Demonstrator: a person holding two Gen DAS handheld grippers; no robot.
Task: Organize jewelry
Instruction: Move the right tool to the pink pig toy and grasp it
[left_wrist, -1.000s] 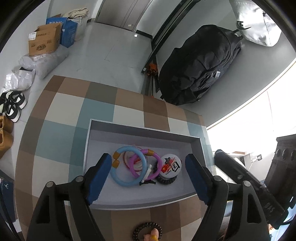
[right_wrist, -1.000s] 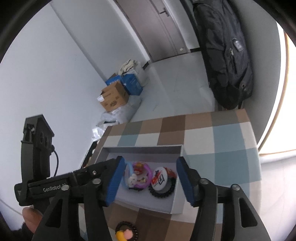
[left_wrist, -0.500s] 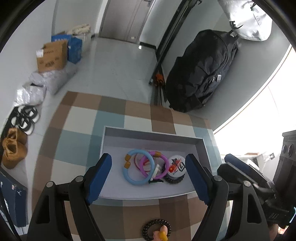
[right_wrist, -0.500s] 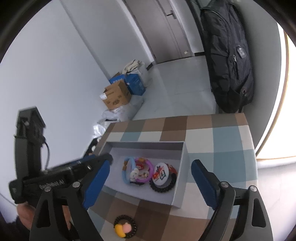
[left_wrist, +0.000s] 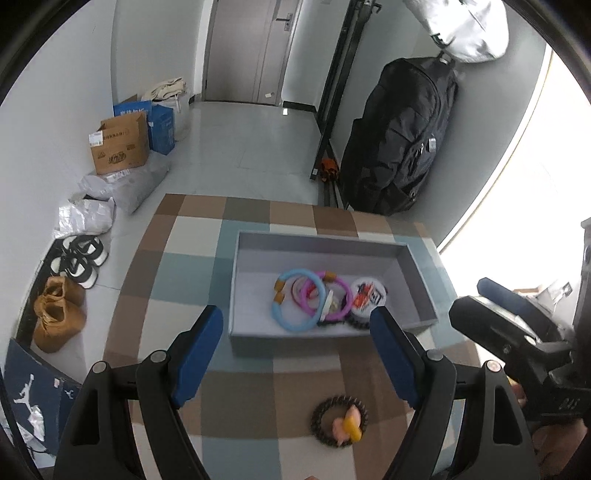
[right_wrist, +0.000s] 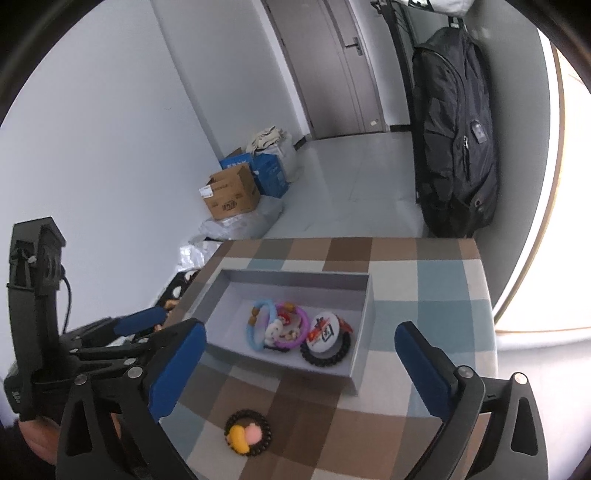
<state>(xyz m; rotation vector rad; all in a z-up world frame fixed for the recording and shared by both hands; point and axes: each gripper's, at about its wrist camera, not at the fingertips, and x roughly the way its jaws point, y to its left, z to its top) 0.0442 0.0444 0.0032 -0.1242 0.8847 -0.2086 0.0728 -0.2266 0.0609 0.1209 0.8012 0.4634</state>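
A grey open box (left_wrist: 255, 338) (right_wrist: 360, 306) sits on a checked tablecloth. Inside lie a blue ring (left_wrist: 286, 323) (right_wrist: 252, 338), a purple ring (left_wrist: 345, 295) (right_wrist: 301, 332), and a round badge on a dark bead bracelet (left_wrist: 367, 297) (right_wrist: 325, 338). A dark bead bracelet with a pink and yellow charm (left_wrist: 340, 421) (right_wrist: 247, 434) lies on the cloth in front of the box. My left gripper (left_wrist: 297, 356) is open and empty, held above the cloth near that bracelet. My right gripper (right_wrist: 299, 363) is open and empty over the box's near edge.
The table edge drops to the floor at left. Cardboard boxes (left_wrist: 118, 147), bags and shoes (left_wrist: 79, 258) are on the floor. A black backpack (left_wrist: 399, 136) hangs at the back right. The other gripper shows at each view's side.
Both grippers have drawn back and up from the box. The right gripper has opened wider. The charm bracelet on the cloth shows more fully.
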